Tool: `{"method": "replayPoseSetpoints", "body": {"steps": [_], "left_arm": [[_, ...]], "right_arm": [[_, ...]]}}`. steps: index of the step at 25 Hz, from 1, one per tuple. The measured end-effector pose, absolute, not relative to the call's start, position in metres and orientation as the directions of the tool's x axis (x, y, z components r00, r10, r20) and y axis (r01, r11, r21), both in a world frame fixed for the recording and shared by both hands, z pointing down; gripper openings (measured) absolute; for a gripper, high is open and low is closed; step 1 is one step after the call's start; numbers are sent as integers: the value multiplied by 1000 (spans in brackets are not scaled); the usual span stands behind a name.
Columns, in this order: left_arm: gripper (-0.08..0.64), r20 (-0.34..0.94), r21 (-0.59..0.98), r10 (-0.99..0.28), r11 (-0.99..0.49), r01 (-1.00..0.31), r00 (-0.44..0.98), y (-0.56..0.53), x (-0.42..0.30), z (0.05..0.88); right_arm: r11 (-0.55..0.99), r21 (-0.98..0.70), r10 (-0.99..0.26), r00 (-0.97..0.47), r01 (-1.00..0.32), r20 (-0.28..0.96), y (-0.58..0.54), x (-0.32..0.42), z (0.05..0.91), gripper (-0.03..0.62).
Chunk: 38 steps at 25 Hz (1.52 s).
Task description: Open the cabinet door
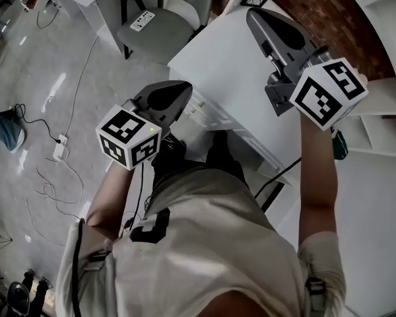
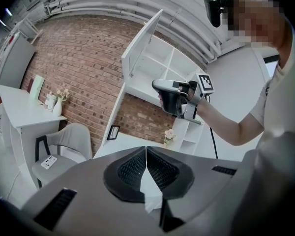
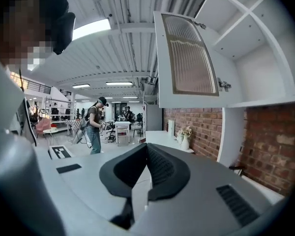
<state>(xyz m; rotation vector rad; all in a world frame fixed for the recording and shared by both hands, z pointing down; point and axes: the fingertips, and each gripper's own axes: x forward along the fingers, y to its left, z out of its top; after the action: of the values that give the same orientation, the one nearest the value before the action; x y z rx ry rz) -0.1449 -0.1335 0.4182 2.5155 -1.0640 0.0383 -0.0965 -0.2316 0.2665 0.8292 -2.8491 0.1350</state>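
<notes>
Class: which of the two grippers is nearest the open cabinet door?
The right gripper, held high beside the cabinet door; the left gripper sits low by the waist.

I can read no word, number or brand anywhere. The only signs are black-and-white square markers. They sit on the left cube (image 1: 127, 137) of my left tool (image 1: 182, 90) and on the right cube (image 1: 328, 92) of my right tool (image 1: 254, 15) (blocky patterns, not letters). The small frame (image 2: 113, 132) on the tabletop (image 2: 119, 142) is too small to read, as is the white strip (image 1: 142, 20) on the chair (image 1: 160, 26).
</notes>
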Motion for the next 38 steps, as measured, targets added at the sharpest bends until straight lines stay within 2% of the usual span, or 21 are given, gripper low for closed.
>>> {"method": "replayPoseSetpoints", "body": {"steps": [7,16,28,38], "left_arm": [[20,195,371,-659,-636,-677,726,-128,-139,425],[20,205,370,-626,-662,-651,753,-125,-124,424],[20,217,331,-498,-771,-543,839,-101,-22,410],[20,248,358,-433,-790,-497,867,-73,46,398]], "right_arm": [[836,-215,-467,-861,-504,203,-212,-89,293,28],[829,-243,-470,-863,-504,186,-177,-68,292,28],[748,-274,-602,-792,-605,105,-116,42,287,27],[701,-381,-611,-783,-604,117,-66,103,299,28]]}}
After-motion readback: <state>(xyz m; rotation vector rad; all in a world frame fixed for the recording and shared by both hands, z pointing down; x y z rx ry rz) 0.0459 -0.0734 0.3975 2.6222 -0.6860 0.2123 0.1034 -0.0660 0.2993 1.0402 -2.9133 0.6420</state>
